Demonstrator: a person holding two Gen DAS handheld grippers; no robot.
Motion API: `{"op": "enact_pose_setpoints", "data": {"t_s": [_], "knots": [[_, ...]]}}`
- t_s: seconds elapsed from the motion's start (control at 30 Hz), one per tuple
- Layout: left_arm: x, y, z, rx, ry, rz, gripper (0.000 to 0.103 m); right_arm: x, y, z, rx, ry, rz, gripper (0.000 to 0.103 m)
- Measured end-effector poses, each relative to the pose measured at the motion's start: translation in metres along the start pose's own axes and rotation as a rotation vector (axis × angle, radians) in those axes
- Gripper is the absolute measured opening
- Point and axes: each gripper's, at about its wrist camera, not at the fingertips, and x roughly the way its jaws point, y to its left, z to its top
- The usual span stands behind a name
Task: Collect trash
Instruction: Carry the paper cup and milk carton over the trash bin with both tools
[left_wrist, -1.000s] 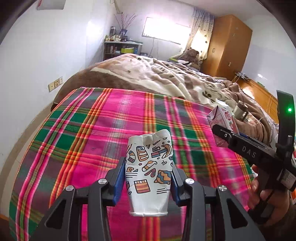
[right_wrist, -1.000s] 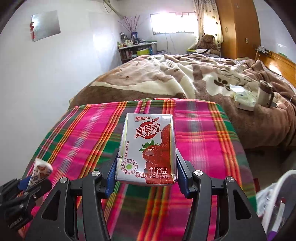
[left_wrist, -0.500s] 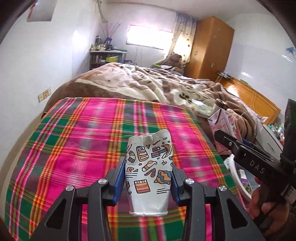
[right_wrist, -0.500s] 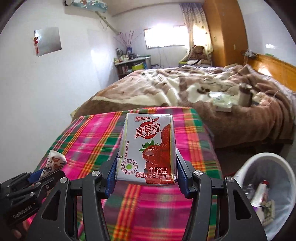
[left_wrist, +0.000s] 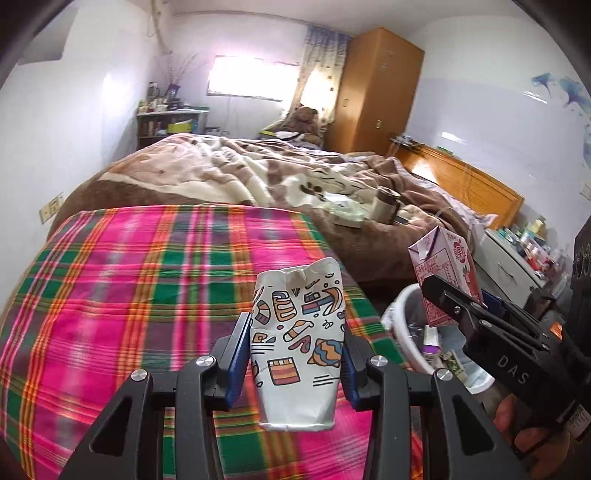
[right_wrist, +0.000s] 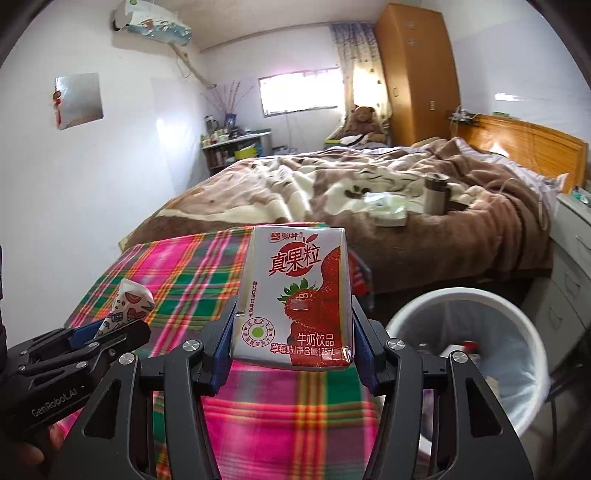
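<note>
The left gripper (left_wrist: 297, 354) tilts downward at the frame's bottom centre, its jaws pinching a crumpled cup (left_wrist: 298, 314) above the plaid cloth (left_wrist: 129, 295). The right gripper (right_wrist: 291, 347) angles likewise, clamping a carton (right_wrist: 295, 299); the bin (right_wrist: 517, 369) sits lower right.

You held a strawberry milk carton (right_wrist: 293, 301) upright in your right gripper (right_wrist: 293, 341), its blue pads (right_wrist: 221, 350) pressed against both sides of the box. Under it lay the plaid cloth (right_wrist: 177, 273), and off that cloth's right edge stood a white trash bin (right_wrist: 517, 387) lined with a bag, a few discarded items at its bottom. At the lower left your left gripper (right_wrist: 110, 328) pinched a crumpled patterned paper cup (right_wrist: 127, 306) above the cloth's left edge. Beyond the cloth's far edge was a bed with a brown blanket (right_wrist: 369, 192), a flask (right_wrist: 436, 194) standing on it.
</note>
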Motion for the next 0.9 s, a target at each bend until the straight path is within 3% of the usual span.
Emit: {"op": "enact_pose_setpoints", "data": {"t_s": [0.33,0.9], "knots": [[0.022,-0.065,0.0,0.076,0.021,-0.105,0.042,-0.027,-0.052,-0.003,0.035,-0.056,-0.136,0.056],[0.067,-0.158,-0.002,0.209,0.079,-0.25,0.042,-0.037,-0.125,-0.021,0.13,-0.006,-0.278,0.056]]}}
